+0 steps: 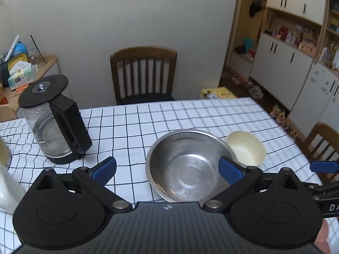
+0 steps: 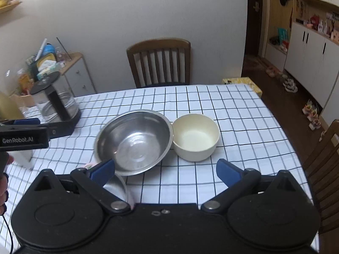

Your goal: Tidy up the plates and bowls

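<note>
On the checked tablecloth [image 1: 131, 127] a wide steel bowl [image 1: 186, 167] [image 2: 135, 141] sits empty, touching a smaller cream bowl [image 1: 246, 148] [image 2: 196, 137] on its right. My left gripper [image 1: 167, 170] is open; its right fingertip [image 1: 231, 170] shows in front of the steel bowl's right rim, with nothing gripped. My right gripper [image 2: 165, 172] is open just before the two bowls, nothing between its pads. Partly hidden under its left finger lies the rim of a small pale dish [image 2: 118, 187]. A blue pad [image 2: 26, 121] of the left gripper shows at the left edge.
A glass kettle [image 1: 53, 122] [image 2: 57, 103] with a black handle stands at the table's left. A white container [image 1: 8, 186] is at the near left edge. One wooden chair [image 1: 144, 74] faces the far side, another [image 2: 324, 165] the right. Beyond are a cluttered side cabinet [image 1: 25, 72] and cupboards.
</note>
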